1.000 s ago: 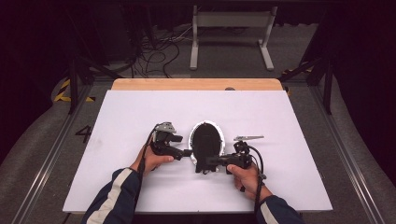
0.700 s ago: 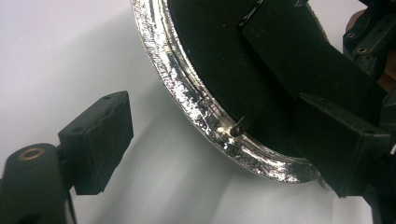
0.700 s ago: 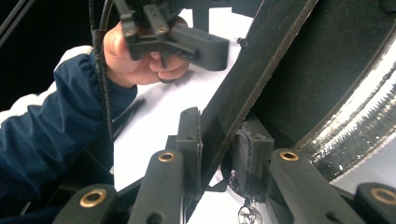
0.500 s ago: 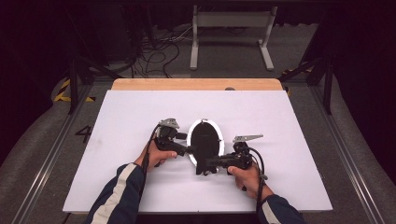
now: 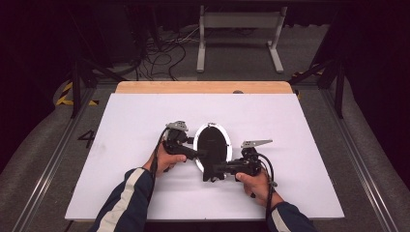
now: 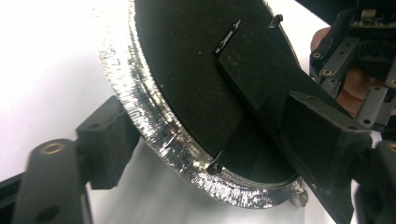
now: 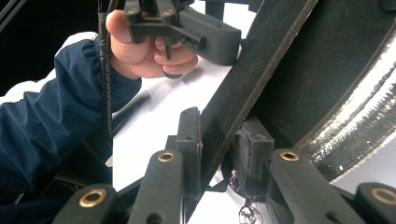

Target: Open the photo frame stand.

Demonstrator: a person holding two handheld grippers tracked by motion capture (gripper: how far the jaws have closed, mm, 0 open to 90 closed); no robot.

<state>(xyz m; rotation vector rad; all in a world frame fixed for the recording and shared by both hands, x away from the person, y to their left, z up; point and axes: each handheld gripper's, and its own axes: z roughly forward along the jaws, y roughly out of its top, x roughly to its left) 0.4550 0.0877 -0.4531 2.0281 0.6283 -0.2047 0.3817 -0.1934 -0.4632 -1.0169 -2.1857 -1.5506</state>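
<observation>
Left gripper point(image 5: 196, 153) has come in against the left rim of the oval mirror point(image 5: 211, 145), where a second ago it stood a little off to the left, and its jaws have just been closing, one on each side of the glittering edge point(image 6: 154, 140); whether the pads point(image 6: 109, 140) press yet I cannot tell. Right gripper point(image 5: 216, 169) stays clamped, jaws narrow, on the black stand strut point(image 7: 243, 100) at the mirror's back. The mirror is held tilted up, back side to the camera, over the middle of the white table point(image 5: 121, 125), somewhat toward its near edge. With both ends now bracketed, I judge the pair is about to share the load and reposition the mirror or its stand.
</observation>
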